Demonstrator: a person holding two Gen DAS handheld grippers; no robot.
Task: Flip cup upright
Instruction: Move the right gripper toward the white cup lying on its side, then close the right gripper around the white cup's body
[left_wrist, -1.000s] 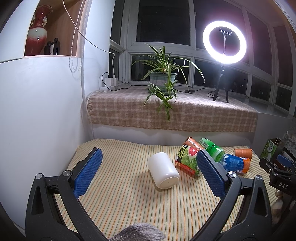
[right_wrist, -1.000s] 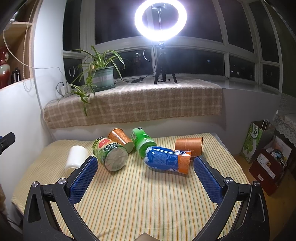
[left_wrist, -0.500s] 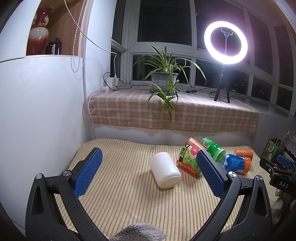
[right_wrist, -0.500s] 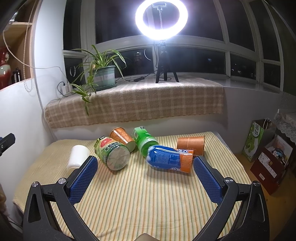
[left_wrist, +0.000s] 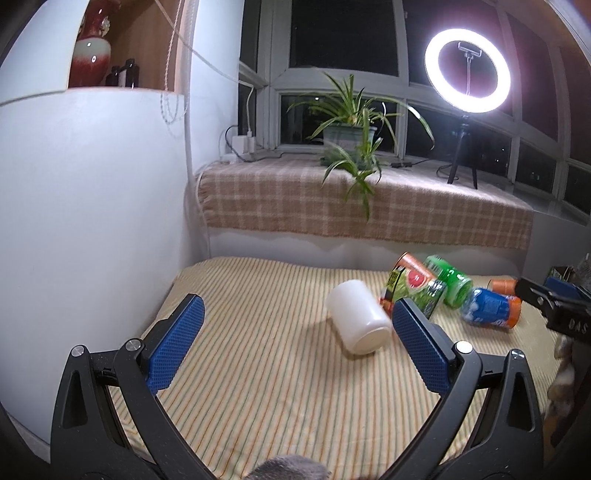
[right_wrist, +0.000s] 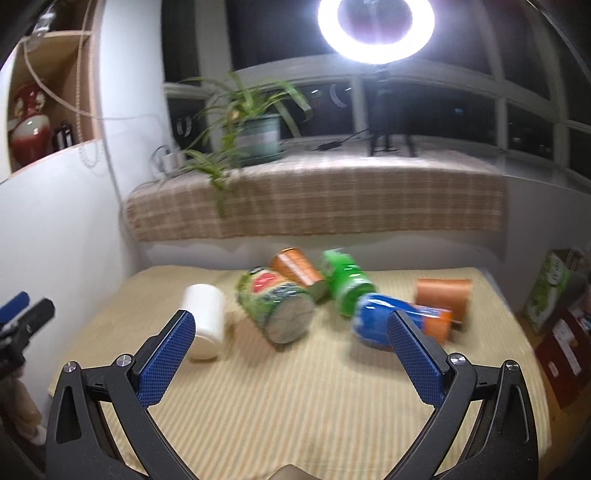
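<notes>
Left wrist view
- Left tongs (left_wrist: 295, 332): blue pads wide apart, holding nothing, above the striped surface (left_wrist: 258, 387).
- White cup (left_wrist: 357, 317): lying on its side on the surface, one round end turned toward the camera; it sits ahead of the tongs, between the pads but close to the right-hand pad, not touching it.
- Neighbours: a watermelon-print cup (left_wrist: 413, 286) lies just right of the white cup; further right, a green cup (left_wrist: 448, 280) and a blue bottle (left_wrist: 489, 308), all on their sides.
- Right edge: the right tongs (left_wrist: 554, 306), seen only in part.

Right wrist view (blurred)
- Right tongs (right_wrist: 291, 341): pads wide apart, nothing between them.
- White cup (right_wrist: 205, 319): on its side at the left, just beyond the left-hand pad, outside the gap.
- Ahead of the gap: the watermelon-print cup (right_wrist: 277, 306), an orange cup (right_wrist: 297, 269), the green cup (right_wrist: 345, 282).
- Right-hand pad: overlaps the blue bottle (right_wrist: 376, 319) in view.
- Far right: a second orange cup (right_wrist: 443, 295) on its side.
</notes>
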